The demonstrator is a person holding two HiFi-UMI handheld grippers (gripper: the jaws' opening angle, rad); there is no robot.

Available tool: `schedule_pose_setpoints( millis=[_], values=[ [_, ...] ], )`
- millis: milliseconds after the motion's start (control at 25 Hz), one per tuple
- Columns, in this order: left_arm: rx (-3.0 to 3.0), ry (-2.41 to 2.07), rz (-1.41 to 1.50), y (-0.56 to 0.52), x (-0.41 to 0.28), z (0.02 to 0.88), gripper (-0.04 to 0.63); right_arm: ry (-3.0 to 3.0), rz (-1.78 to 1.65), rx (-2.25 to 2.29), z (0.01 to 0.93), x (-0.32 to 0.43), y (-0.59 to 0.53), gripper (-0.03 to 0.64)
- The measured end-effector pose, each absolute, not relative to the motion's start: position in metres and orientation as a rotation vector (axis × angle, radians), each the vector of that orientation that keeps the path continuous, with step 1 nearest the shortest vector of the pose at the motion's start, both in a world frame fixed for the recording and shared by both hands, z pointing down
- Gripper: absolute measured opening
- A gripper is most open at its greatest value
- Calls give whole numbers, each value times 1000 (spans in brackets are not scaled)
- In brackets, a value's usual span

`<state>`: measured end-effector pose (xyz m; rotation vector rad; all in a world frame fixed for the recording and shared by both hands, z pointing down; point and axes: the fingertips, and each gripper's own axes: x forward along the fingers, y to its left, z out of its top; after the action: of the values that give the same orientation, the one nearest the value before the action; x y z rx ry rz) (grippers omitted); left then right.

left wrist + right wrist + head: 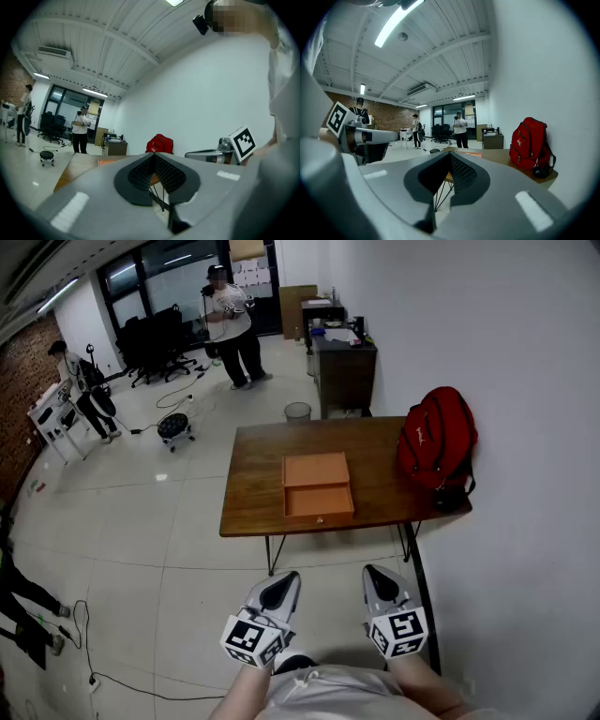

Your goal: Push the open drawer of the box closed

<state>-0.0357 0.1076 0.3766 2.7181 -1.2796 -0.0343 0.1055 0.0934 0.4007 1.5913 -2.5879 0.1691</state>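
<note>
An orange box [316, 469] lies flat in the middle of the wooden table [251, 486]. Its drawer [319, 502] is pulled out toward the table's near edge, with a small knob on its front. Both grippers are held low and close to the person's body, well short of the table. My left gripper [281, 589] and my right gripper [380, 581] point at the table, each shut with nothing between the jaws. In the left gripper view the jaws [153, 155] meet at the tip; a strip of the box [106, 161] shows beyond. In the right gripper view the gripper [449, 153] is likewise shut.
A red backpack [436, 442] sits on the table's right end against the white wall. Behind the table stand a waste bin [297, 412] and a dark cabinet [343, 371]. Two people stand farther back on the tiled floor; cables [89, 652] trail at the left.
</note>
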Motion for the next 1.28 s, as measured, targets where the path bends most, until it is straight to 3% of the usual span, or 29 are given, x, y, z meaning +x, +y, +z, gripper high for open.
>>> schedule_pose_setpoints(
  millis=[640,1280],
  values=[
    [2644,-1291,-2,60,-47,404,6,-2547,261,1546,432,101,44,6],
    [2508,-1185,96,-93,-51,467,6,-2372,389,1492,486,99,-102,6]
  ],
)
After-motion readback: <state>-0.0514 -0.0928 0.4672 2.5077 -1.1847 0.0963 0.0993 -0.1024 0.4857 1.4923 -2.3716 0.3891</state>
